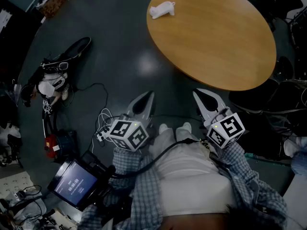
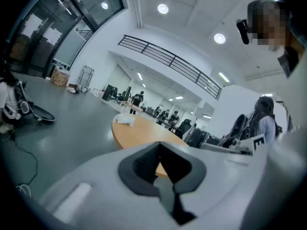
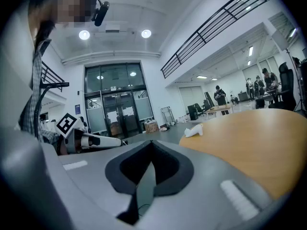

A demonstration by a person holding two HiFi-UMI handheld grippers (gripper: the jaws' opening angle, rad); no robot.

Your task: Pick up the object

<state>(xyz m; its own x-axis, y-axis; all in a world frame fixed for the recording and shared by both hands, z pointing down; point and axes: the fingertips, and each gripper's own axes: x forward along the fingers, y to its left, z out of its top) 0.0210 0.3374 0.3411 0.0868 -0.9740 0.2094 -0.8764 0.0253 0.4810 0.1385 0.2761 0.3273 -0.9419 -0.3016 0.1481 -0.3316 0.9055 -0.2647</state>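
Both tools are held close to the person's body. The left gripper (image 1: 147, 96) has its jaws pressed together with nothing between them, and the right gripper (image 1: 198, 96), just beside it, is likewise closed and empty. Ahead of both tips lies the round wooden table (image 1: 225, 47). The white object (image 1: 161, 9) rests near the table's far edge, well beyond the left gripper.

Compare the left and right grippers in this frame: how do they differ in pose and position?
The left gripper angles up-right in the head view; the right gripper angles up-left, so they converge. The right gripper sits close to the edge of the round table; the left gripper is over floor, farther from it. Shared: both shut, empty, well short of the white object.
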